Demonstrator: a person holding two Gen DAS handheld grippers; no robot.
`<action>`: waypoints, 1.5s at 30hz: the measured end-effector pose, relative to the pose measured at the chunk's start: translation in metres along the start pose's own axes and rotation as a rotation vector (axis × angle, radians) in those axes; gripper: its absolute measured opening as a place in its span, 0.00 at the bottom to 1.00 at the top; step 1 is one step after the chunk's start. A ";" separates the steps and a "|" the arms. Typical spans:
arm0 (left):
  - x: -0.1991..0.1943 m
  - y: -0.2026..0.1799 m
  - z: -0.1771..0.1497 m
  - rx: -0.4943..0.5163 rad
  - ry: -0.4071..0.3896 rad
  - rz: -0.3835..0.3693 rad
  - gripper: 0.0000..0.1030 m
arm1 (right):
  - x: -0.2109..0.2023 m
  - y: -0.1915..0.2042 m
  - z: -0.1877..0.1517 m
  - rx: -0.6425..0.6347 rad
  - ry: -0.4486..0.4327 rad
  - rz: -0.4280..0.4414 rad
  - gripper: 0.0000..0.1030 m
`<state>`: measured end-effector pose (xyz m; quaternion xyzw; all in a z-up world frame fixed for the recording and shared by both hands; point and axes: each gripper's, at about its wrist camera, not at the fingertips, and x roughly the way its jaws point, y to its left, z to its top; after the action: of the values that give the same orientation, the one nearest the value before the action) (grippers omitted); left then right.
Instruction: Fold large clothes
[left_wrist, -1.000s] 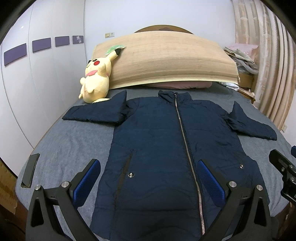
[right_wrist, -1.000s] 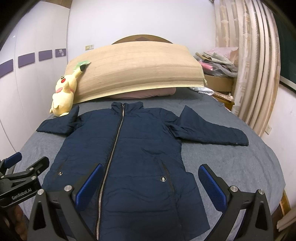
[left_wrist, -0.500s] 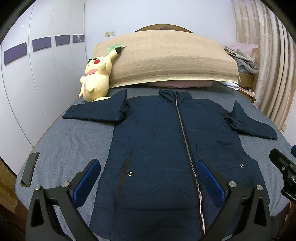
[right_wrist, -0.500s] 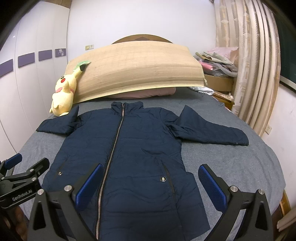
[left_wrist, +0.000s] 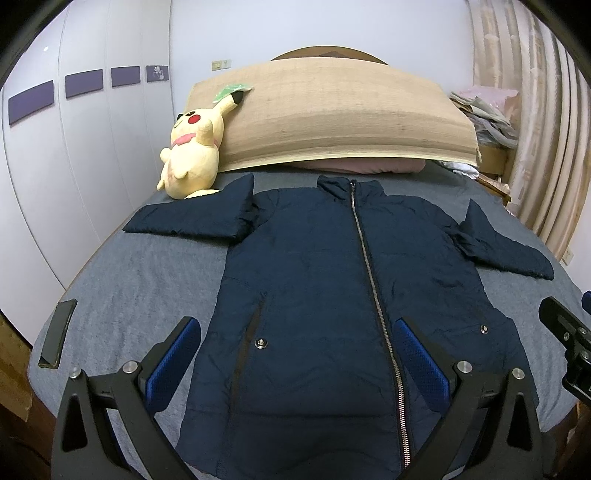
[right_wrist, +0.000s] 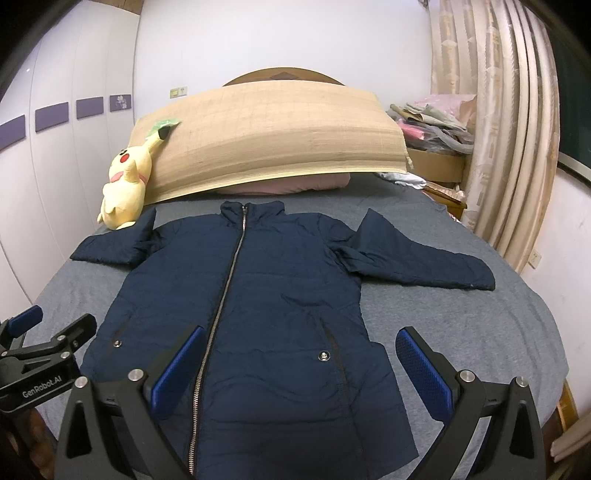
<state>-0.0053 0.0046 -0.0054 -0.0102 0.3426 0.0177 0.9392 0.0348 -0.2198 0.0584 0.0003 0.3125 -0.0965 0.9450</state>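
A navy padded jacket (left_wrist: 314, 280) lies flat, zipped, face up on the grey bed (left_wrist: 140, 273), collar toward the headboard, both sleeves spread sideways. It also shows in the right wrist view (right_wrist: 258, 295). My left gripper (left_wrist: 295, 354) is open and empty, above the jacket's lower left part near the hem. My right gripper (right_wrist: 299, 362) is open and empty, above the lower right part. Each gripper shows at the edge of the other's view.
A yellow plush toy (left_wrist: 192, 147) leans by the beige rolled mat (left_wrist: 332, 114) at the headboard. A dark phone (left_wrist: 57, 332) lies at the bed's left edge. Piled clothes (right_wrist: 432, 125) and curtains (right_wrist: 509, 147) stand at the right.
Both grippers have hardly moved; the left view has drifted slightly. The jacket lies as before.
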 end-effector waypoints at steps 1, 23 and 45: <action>0.001 0.000 0.000 -0.001 0.001 -0.001 1.00 | 0.001 0.000 0.000 0.000 0.002 -0.001 1.00; 0.023 0.006 -0.014 -0.008 0.066 0.002 1.00 | 0.021 -0.014 -0.016 0.015 0.058 0.001 1.00; 0.064 0.026 -0.053 0.020 0.238 0.026 1.00 | 0.034 -0.108 -0.021 0.158 0.082 -0.031 1.00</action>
<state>0.0084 0.0305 -0.0867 0.0018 0.4521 0.0251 0.8916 0.0288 -0.3301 0.0278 0.0741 0.3422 -0.1355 0.9268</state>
